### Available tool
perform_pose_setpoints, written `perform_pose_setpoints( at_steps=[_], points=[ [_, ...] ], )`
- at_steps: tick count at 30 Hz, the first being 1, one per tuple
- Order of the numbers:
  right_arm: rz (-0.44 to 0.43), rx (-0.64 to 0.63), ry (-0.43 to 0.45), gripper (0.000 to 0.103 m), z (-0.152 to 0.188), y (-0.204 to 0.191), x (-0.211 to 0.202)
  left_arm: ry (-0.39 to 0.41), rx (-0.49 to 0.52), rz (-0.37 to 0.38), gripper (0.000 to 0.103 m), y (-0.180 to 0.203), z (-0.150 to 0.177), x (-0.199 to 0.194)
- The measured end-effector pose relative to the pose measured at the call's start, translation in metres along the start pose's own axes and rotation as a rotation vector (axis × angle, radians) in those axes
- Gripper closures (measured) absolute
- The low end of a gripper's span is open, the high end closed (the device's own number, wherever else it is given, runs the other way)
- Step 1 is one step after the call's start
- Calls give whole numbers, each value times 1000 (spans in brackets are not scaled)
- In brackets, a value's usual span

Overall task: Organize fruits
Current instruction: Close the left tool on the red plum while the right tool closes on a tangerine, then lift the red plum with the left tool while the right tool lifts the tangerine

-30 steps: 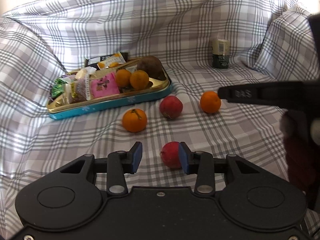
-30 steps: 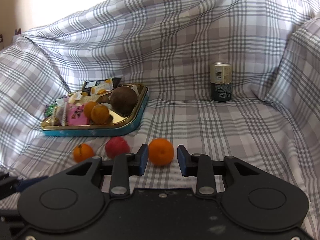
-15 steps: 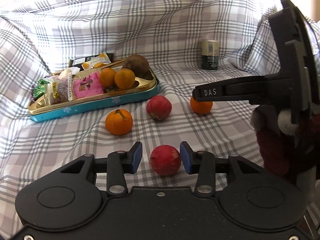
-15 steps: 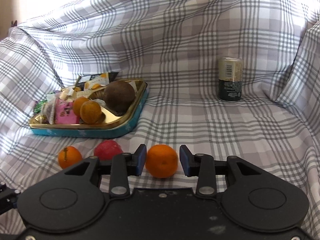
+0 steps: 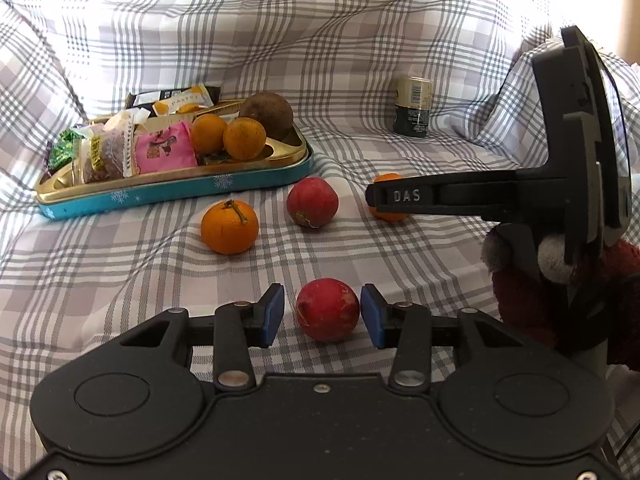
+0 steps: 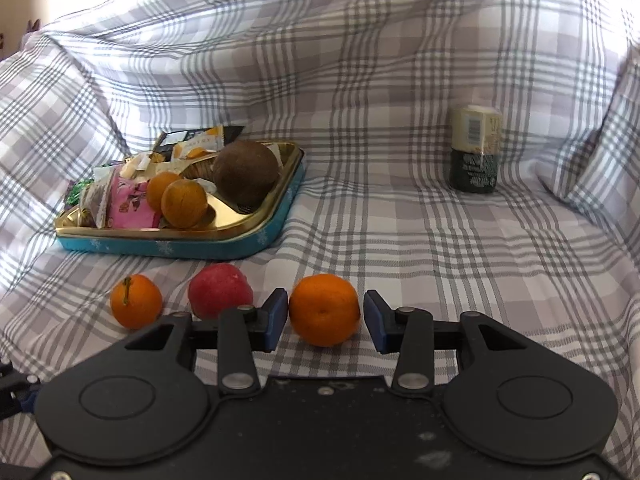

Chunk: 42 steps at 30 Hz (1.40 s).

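My left gripper (image 5: 322,315) is open, its blue pads on either side of a red fruit (image 5: 327,309) lying on the plaid cloth, with small gaps. My right gripper (image 6: 325,320) is open around an orange (image 6: 324,309) on the cloth; in the left wrist view its finger (image 5: 440,196) partly hides that orange (image 5: 387,196). A second orange with a stem (image 5: 229,227) (image 6: 136,306) and a second red fruit (image 5: 312,202) (image 6: 220,290) lie in front of the tray.
A gold tray with a teal rim (image 5: 180,192) (image 6: 276,226) holds two oranges, a brown round fruit (image 6: 245,173) and snack packets. A can (image 5: 413,107) (image 6: 474,148) stands at the back right. Plaid cloth rises behind and at both sides.
Both grippers have moved forward: the red fruit now sits centred between the left pads and the orange sits deeper between the right pads. Neither has closed.
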State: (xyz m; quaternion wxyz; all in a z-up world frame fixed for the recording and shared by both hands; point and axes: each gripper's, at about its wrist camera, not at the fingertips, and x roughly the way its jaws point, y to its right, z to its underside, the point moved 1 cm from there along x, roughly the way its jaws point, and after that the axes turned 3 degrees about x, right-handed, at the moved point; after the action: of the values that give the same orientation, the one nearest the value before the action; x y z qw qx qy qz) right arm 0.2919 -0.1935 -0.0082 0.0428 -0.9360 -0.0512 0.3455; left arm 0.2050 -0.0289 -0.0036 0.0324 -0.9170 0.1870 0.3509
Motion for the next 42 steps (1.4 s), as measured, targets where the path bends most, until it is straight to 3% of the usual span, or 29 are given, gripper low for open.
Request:
perform_pose_setpoints(
  at_steps=[14,16,24,32,42],
  points=[
    [23,27,-14,61,0,6,5,-33,18,1,54,4,0,6],
    [26,23,-12,62,0,5,5,-29,29,3,60,5,1,5],
    [31,-1,24,63,1,2,-6,23,61,-1,60,12,1,-4],
    [20,27,97,63,11,6,-50,99,72,-66,60,22,-1,-41],
    [13,174,146,62,54,19,-141,134,32,-117,60,28,35,-104]
  ],
)
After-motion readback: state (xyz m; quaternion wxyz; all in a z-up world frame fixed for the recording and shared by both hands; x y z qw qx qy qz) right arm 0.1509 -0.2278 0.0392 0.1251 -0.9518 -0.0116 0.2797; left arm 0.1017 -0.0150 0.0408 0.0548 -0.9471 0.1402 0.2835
